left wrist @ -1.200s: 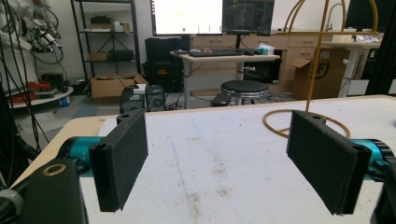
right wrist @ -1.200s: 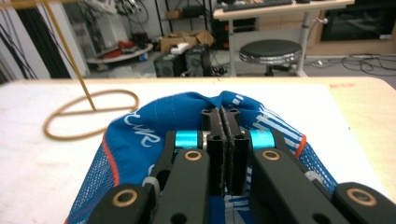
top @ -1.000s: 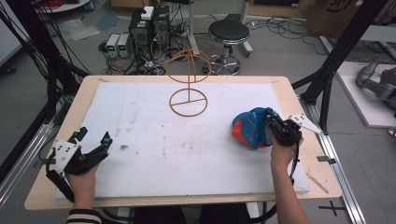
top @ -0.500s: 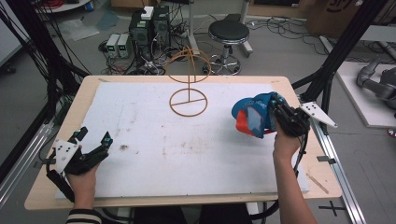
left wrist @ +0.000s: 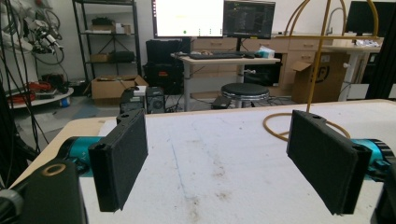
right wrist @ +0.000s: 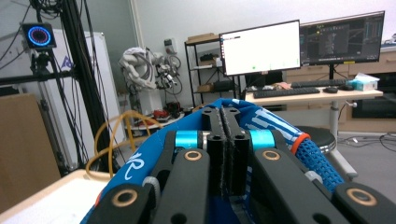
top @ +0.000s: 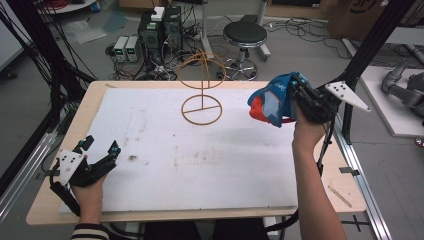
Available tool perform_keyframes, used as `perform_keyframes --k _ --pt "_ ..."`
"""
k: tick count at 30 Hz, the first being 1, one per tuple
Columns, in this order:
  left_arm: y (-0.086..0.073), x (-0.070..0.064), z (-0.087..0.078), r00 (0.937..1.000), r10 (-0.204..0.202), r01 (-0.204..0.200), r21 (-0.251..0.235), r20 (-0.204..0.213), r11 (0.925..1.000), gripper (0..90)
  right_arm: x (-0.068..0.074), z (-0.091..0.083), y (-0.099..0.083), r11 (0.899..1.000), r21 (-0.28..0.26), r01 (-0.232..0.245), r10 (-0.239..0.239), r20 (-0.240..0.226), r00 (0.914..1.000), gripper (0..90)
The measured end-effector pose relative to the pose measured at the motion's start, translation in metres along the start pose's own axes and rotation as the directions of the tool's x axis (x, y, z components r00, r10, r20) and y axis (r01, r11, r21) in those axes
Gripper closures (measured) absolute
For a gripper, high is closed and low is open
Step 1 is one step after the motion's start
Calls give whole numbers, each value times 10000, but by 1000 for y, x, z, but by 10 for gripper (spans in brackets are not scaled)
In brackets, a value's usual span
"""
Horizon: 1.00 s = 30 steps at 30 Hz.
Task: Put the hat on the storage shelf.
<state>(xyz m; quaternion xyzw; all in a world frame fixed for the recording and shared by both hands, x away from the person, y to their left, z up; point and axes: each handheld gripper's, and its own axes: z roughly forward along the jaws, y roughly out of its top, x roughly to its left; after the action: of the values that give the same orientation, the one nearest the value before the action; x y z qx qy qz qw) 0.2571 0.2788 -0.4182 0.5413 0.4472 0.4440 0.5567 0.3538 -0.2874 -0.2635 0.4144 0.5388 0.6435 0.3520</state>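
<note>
While left gripper (top: pixel 102 156) gapes wide, right gripper (top: pixel 295 85) pinches blue cap (top: pixel 272 97).

I'm holding my left gripper (left wrist: pixel 224 163) wide open over the white table (left wrist: pixel 224 140), facing the yellow wire stand (left wrist: pixel 317 70).

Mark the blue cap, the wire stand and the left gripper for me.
blue cap (top: pixel 274 99): high view, blue crown panel.
wire stand (top: pixel 201 110): high view, base ring.
left gripper (top: pixel 101 148): high view, midway between its fingertips.
</note>
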Motion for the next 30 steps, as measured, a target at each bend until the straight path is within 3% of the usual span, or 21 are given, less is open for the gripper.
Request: perform_keyframes --k 10,22,30 --pt "-1 3 -1 10000 -37 37 -129 -7 9999 206 15 29 46 9987 -501 -95 94 -22 10000 900" --pt "-2 4 -4 9999 -108 108 -160 -35 9998 207 42 62 72 9962 -868 -84 49 -398 9992 900" --pt "-4 8 -8 9996 -130 128 -82 -246 9999 206 60 102 89 9928 -1059 -563 453 -1031 9936 900"
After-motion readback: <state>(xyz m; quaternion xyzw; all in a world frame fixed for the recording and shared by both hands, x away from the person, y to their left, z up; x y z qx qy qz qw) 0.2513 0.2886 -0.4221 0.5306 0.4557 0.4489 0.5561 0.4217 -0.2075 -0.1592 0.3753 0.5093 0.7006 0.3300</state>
